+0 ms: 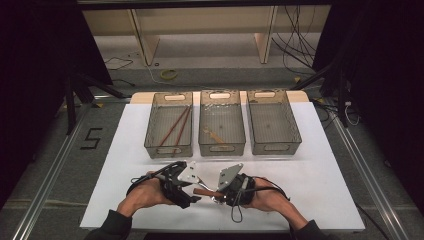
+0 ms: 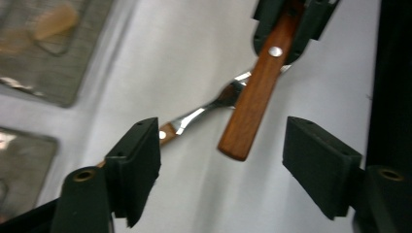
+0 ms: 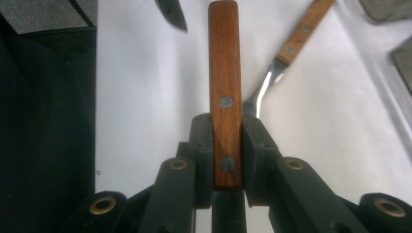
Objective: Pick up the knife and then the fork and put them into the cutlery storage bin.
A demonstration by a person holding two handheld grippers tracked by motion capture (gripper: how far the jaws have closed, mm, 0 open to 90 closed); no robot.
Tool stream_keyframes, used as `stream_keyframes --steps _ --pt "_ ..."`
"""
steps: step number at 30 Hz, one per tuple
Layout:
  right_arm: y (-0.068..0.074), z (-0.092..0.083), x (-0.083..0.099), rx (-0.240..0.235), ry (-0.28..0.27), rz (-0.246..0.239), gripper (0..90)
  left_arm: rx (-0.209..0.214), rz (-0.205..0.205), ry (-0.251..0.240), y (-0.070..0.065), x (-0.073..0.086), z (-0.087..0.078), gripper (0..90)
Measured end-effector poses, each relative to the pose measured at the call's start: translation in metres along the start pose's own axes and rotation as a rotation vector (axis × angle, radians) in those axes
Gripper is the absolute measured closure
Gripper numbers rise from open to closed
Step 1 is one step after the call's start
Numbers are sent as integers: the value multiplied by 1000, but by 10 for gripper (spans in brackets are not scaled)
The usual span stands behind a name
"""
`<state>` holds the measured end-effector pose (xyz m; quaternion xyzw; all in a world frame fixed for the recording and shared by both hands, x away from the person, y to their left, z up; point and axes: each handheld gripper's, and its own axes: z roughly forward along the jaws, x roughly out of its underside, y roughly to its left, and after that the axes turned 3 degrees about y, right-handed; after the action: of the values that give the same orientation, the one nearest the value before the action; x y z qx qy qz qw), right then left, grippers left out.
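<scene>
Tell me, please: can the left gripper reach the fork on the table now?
Probably yes. The left gripper is open, and the fork lies on bare table beyond its fingers; only the wooden handle held by the right gripper crosses above it.

A wooden handle, reddish-brown and fitted with two metal rivets, is clamped at its lower end between the pads of the right gripper and is seen running straight up the centre of the right gripper view. In the left gripper view its free end is seen at frame centre. A fork with steel tines and a wooden grip lies flat on the white surface just behind it.
</scene>
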<state>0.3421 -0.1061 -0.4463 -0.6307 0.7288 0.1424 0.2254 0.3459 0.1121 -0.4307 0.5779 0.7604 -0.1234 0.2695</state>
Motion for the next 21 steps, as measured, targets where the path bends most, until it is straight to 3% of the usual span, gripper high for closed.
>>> stream_keyframes --steps 15,21 --pt "-12 -17 9 41 -34 58 776 -41 -187 -155 14 20 -2 240" --pt "-23 -27 15 79 -57 123 777 -72 -270 -223 10 35 3 231"
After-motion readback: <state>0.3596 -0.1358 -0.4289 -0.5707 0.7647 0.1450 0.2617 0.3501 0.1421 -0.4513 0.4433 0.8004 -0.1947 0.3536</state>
